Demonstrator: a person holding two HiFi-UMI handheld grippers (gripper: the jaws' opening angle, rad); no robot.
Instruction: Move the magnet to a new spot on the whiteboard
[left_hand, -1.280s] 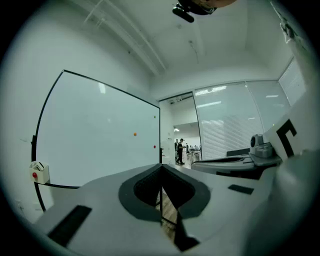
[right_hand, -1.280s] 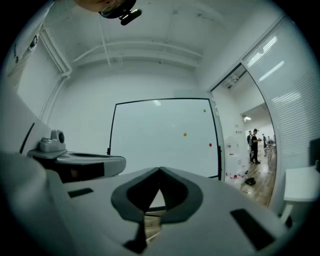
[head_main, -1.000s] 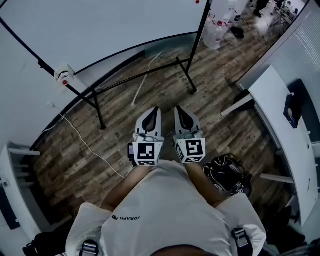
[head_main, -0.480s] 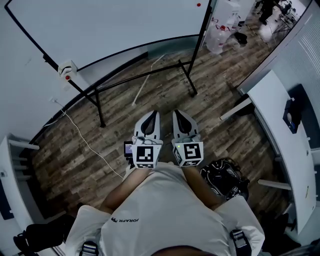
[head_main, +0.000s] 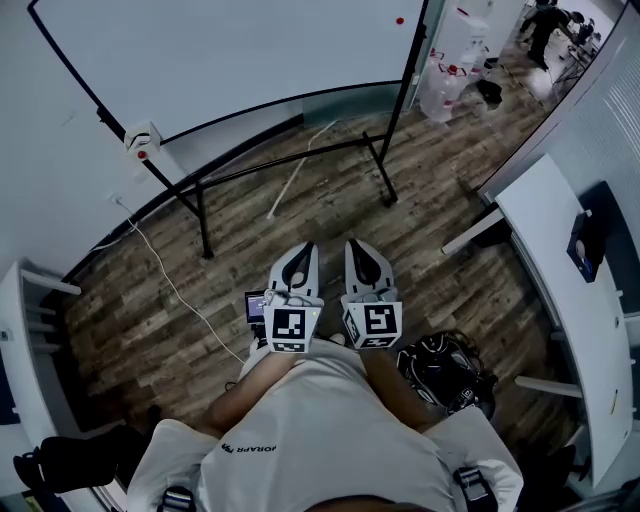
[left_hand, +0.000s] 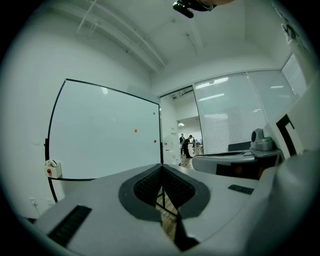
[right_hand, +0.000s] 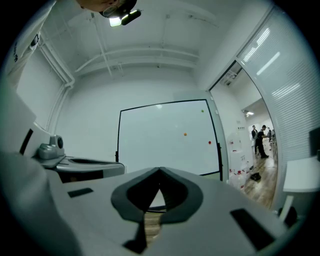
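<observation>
Left gripper (head_main: 299, 255), right gripper (head_main: 361, 252): jaws together, empty, well off whiteboard (head_main: 250, 60). Red magnet (head_main: 400, 20) near its right edge judged light, rigid, slick; pinch across rim.

Small round red magnet (right_hand: 209, 143) adheres to upright whiteboard (right_hand: 160, 145) near its right edge; orange magnet (right_hand: 185, 134) sits up-left of it

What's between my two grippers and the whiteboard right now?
In the head view: wood floor, the black stand under the whiteboard, and a thin pale rod or cord lying on the floor.
</observation>
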